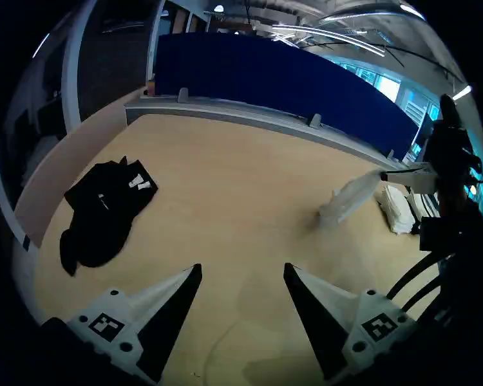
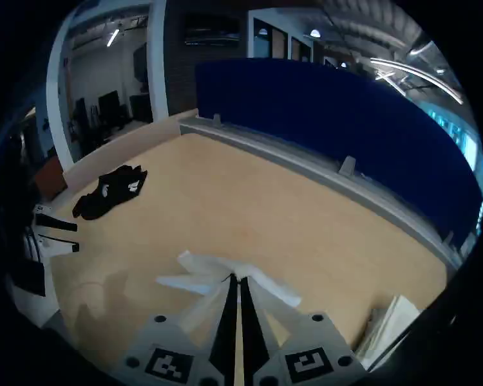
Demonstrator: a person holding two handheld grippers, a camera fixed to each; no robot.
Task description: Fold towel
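Left gripper (image 1: 242, 267) fingers at bottom of left gripper view, spread wide, nothing between them, hovering over bare wood. Right gripper (image 2: 237, 279) fingers at bottom of right gripper view, pressed together with the tips pinching white cloth.

Table (image 1: 241, 167): big light-wood top, takes up most of both views. Partition (image 1: 274, 83): dark blue, runs along the far edge of the table behind a grey rail.

Black garment (image 1: 103, 209): crumpled heap, flat on the table on the left, well apart from both grippers, small white marks on it. Seen far left in right gripper view too.

Towel (image 2: 206, 262): white, bunched at the right gripper's fingertips, folds fanning out left and right of them. In left gripper view it hangs slanted from that gripper on the right side, upper end raised, lower end down at the tabletop, shadow under it. Not flat, not folded.

Stack (image 1: 396, 209): white, at the right table edge just beyond the towel, probably folded cloths, too small to be sure.

Left gripper also visible at left edge of right gripper view, fingers apart, well away from the towel.
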